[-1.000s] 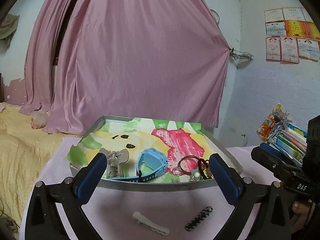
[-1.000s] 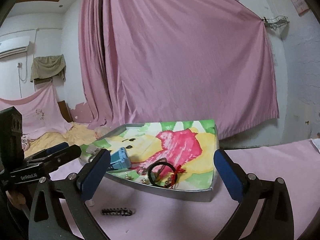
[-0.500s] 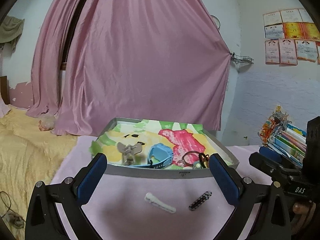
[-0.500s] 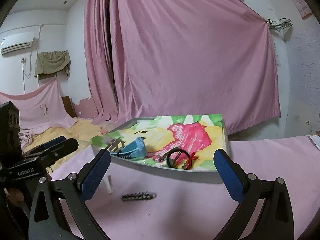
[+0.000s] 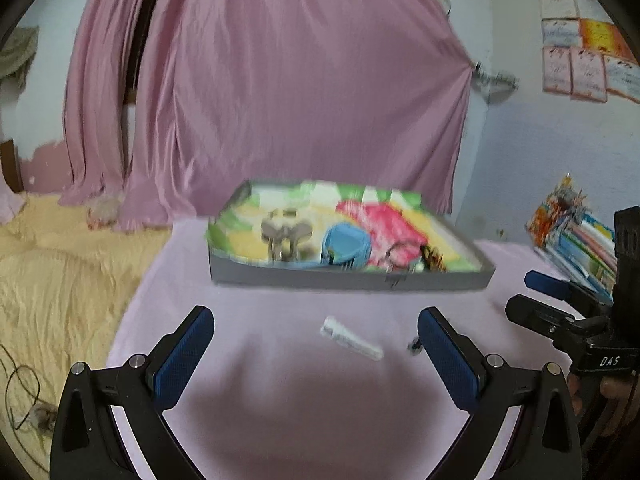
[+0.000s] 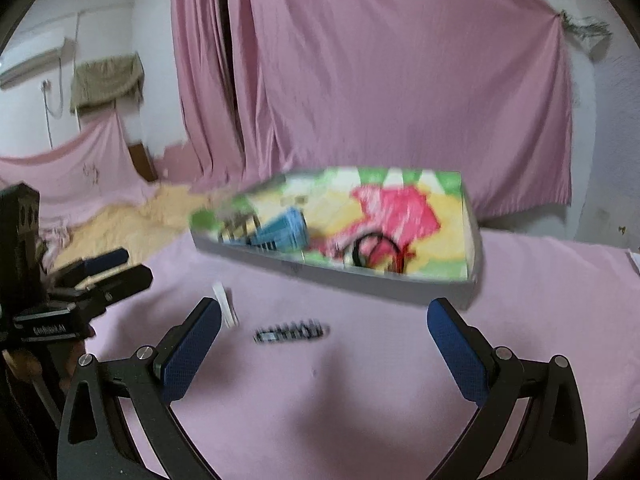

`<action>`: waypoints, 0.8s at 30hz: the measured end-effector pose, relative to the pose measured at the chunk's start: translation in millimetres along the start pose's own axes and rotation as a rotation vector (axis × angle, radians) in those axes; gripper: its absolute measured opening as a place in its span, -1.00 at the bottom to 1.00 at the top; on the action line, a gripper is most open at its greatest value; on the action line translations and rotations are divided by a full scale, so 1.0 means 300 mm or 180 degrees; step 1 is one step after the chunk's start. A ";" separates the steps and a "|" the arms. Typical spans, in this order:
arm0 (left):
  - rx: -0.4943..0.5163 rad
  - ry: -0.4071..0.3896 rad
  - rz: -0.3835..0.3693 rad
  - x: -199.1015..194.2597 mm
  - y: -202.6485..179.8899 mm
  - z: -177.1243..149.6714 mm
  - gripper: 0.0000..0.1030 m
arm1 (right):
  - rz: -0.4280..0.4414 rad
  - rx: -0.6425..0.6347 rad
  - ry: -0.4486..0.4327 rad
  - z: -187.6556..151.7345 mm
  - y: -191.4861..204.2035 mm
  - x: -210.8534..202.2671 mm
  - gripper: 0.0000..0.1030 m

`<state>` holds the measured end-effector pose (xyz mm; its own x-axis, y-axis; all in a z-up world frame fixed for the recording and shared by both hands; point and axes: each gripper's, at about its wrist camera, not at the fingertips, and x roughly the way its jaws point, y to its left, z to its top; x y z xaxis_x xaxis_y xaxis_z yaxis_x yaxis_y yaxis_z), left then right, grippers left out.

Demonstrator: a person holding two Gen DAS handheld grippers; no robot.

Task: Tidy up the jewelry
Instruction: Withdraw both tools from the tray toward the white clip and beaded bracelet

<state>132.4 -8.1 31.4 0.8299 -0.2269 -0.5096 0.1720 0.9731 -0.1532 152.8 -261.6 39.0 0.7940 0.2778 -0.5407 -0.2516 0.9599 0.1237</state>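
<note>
Lying loose on the desk before the tray (image 5: pixel 348 278), the white clip (image 5: pixel 351 338) sits ahead of the left tool (image 5: pixel 316 344) and the dark clip (image 6: pixel 294 331) ahead of the right tool (image 6: pixel 324 332), long axis crosswise; both tools gape empty.

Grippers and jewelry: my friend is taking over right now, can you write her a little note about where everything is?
Left gripper: open, empty, above the pink cloth.
Right gripper: open, empty, above the same cloth.
In the tray: blue watch, grey clip, black ring with red bit, small bits too blurred to name.
On the cloth, outside the tray: white hair clip and black beaded clip.
Done: most pieces are in the tray.
Left: probably the two clips, the white one nearer the left gripper and the black one nearer the right.
</note>
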 end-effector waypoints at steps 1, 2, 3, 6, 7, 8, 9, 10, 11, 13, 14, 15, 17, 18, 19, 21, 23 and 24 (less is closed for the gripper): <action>-0.0033 0.0078 -0.0021 0.013 0.009 -0.004 0.99 | -0.0004 -0.0002 0.0077 -0.001 0.000 0.015 0.97; -0.0070 0.0168 -0.0041 0.027 0.016 -0.007 0.99 | -0.0005 0.0000 0.0153 -0.003 -0.003 0.030 0.97; -0.0095 0.0252 -0.0050 0.043 0.022 -0.011 0.99 | 0.0001 0.0008 0.0246 -0.008 -0.012 0.045 0.97; -0.0086 0.0450 0.0003 0.080 0.027 -0.025 0.99 | 0.0005 -0.0018 0.0467 -0.016 -0.019 0.084 0.97; -0.0070 0.0496 0.0022 0.090 0.024 -0.028 0.99 | 0.0011 -0.0042 0.0520 -0.015 -0.019 0.095 0.97; -0.0053 0.0544 0.0040 0.101 0.022 -0.031 0.99 | 0.0021 -0.0074 0.0580 -0.014 -0.019 0.106 0.97; -0.0038 0.0586 0.0056 0.110 0.019 -0.034 0.99 | 0.0042 -0.0114 0.0650 -0.015 -0.022 0.117 0.97; -0.0024 0.0632 0.0062 0.120 0.016 -0.036 0.99 | 0.0064 -0.0144 0.0695 -0.012 -0.021 0.124 0.97; -0.0019 0.0669 0.0059 0.129 0.014 -0.036 0.99 | 0.0098 -0.0178 0.0742 -0.010 -0.021 0.131 0.97; -0.0013 0.0729 0.0065 0.144 0.009 -0.033 0.99 | 0.0071 -0.0300 0.0814 -0.002 -0.022 0.144 0.96; -0.0010 0.0750 0.0083 0.152 0.005 -0.031 0.99 | 0.0034 -0.0376 0.0842 0.003 -0.021 0.151 0.96; -0.0014 0.0764 0.0095 0.159 0.003 -0.027 0.99 | 0.0004 -0.0441 0.0867 0.007 -0.020 0.156 0.96; -0.0046 0.0801 0.0088 0.177 -0.005 -0.020 0.98 | -0.0020 -0.0517 0.0905 0.019 -0.023 0.168 0.94; -0.0051 0.0813 0.0081 0.183 -0.010 -0.018 0.99 | -0.0007 -0.0539 0.0923 0.022 -0.025 0.176 0.86; -0.0044 0.0825 0.0073 0.191 -0.018 -0.015 0.99 | 0.0000 -0.0549 0.0953 0.026 -0.026 0.180 0.80; -0.0005 0.0852 0.0064 0.203 -0.035 -0.011 0.95 | 0.0034 -0.0602 0.0998 0.029 -0.023 0.195 0.51; 0.0021 0.0870 0.0055 0.213 -0.046 -0.006 0.80 | 0.0080 -0.0657 0.1038 0.028 -0.018 0.208 0.46; 0.0040 0.0886 0.0053 0.219 -0.052 -0.006 0.71 | 0.0095 -0.0671 0.1047 0.027 -0.016 0.213 0.41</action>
<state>183.4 -38.3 -1.1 0.6552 -0.2112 -0.7253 0.1674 0.9768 -0.1332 209.2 -248.2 10.6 0.5735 0.2456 -0.7815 -0.4071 0.9133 -0.0117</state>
